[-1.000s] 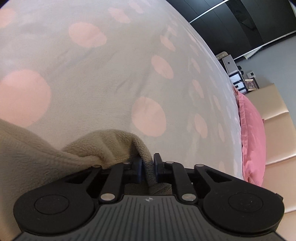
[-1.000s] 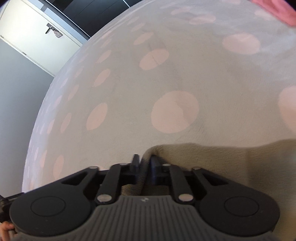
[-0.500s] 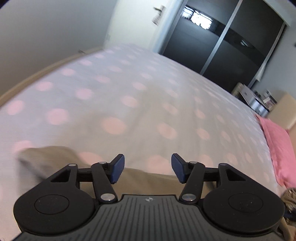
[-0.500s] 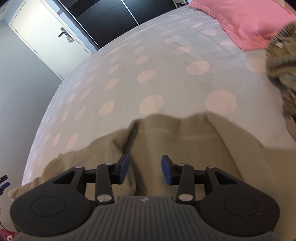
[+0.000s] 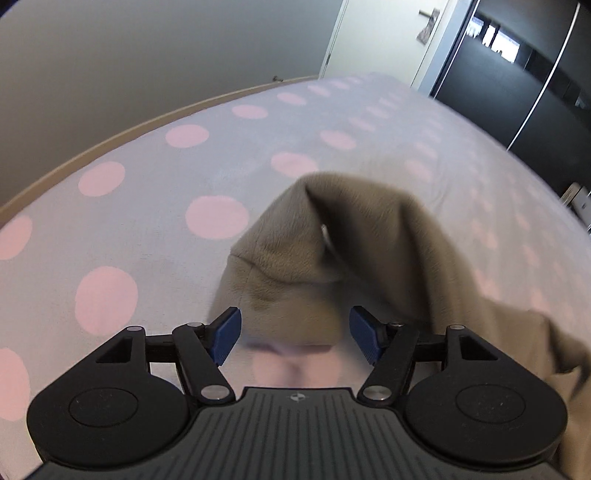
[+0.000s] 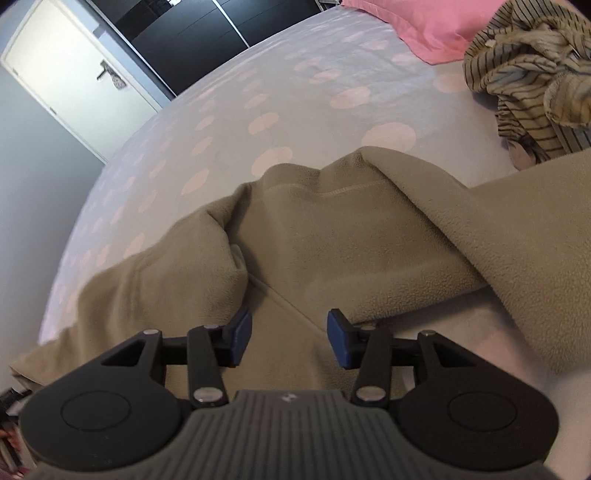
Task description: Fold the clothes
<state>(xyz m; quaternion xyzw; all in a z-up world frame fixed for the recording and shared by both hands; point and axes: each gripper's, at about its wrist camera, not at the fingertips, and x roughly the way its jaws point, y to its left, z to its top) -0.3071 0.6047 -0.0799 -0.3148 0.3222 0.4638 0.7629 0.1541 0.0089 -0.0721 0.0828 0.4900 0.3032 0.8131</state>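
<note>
A beige fleece garment lies rumpled on the dotted bed cover, with a thick fold running off to the right. My right gripper hovers just above its near part, open, nothing between the blue pads. In the left wrist view one end of the same beige fleece garment bunches up into a peak on the bed cover. My left gripper is open right before that end, its pads apart and empty.
A heap of striped clothes sits at the back right beside a pink pillow. The bed's wooden edge runs along the left by a grey wall. A white door and dark wardrobe doors stand beyond.
Both grippers were shut on the fleece's edge a second ago; they have let go, opened and drawn back and up, leaving the garment on the bed.
</note>
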